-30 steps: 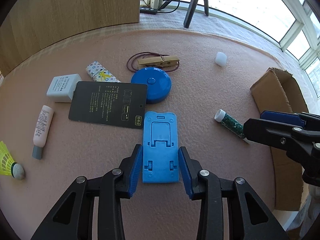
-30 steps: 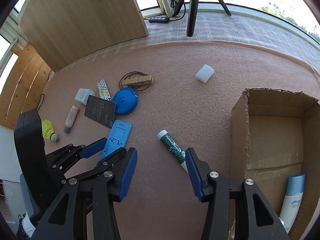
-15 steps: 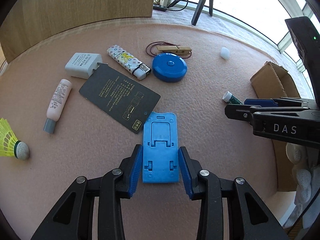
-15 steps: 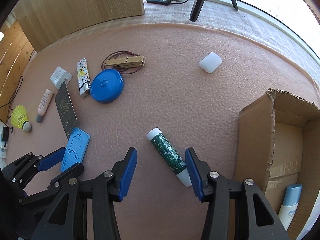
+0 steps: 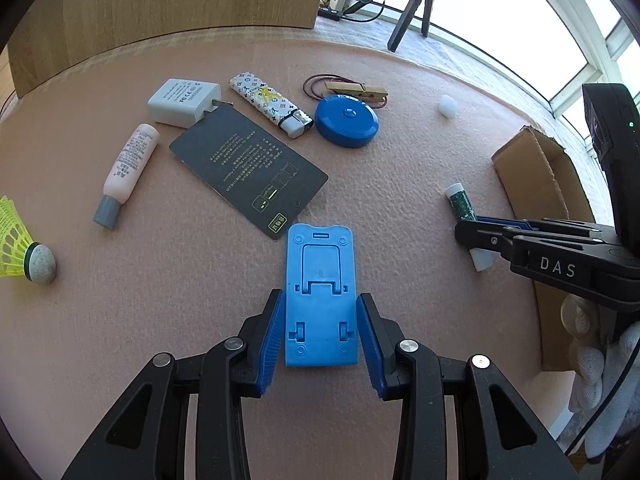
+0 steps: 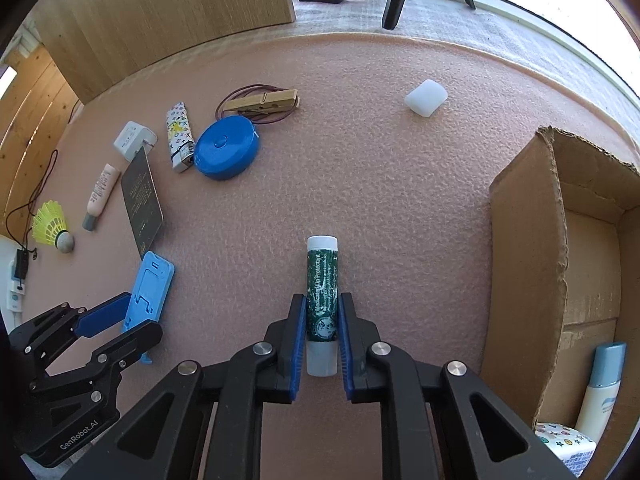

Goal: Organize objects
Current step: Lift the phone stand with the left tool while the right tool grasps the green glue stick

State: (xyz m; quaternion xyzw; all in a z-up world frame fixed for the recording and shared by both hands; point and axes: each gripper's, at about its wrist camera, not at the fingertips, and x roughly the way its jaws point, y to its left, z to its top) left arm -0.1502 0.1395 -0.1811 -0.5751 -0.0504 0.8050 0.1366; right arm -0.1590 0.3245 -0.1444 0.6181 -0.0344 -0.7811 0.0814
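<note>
Right wrist view: green lip balm tube (image 6: 322, 292) flat on the pink mat (image 6: 380, 168), long axis straight along the fingers, white cap end pointing away toward the window. Right gripper (image 6: 321, 312) closing on it, blue pads pressed against both sides of the tube's near half. Just to the right, open cardboard box (image 6: 524, 264) with a pale blue bottle (image 6: 602, 392) standing in its near corner, seen only from this side. Farther off, white pod-shaped case (image 6: 425, 98) alone on the mat.

Left wrist view: same tube (image 5: 460, 204) seen from the side, angled, partly hidden behind the right gripper's black fingers; box interior not visible here. Blue phone stand (image 5: 320, 296) lying flat, long axis in line with the fingers, top edge pointing away. Left gripper (image 5: 320, 340) pinching its near half, pads on both long edges. Beyond it, black card (image 5: 248, 176), round blue case (image 5: 346, 120), patterned lighter (image 5: 270, 104), white charger (image 5: 184, 102), clothespin (image 5: 356, 90), pink tube (image 5: 128, 168), yellow shuttlecock (image 5: 20, 252) at the left edge.
</note>
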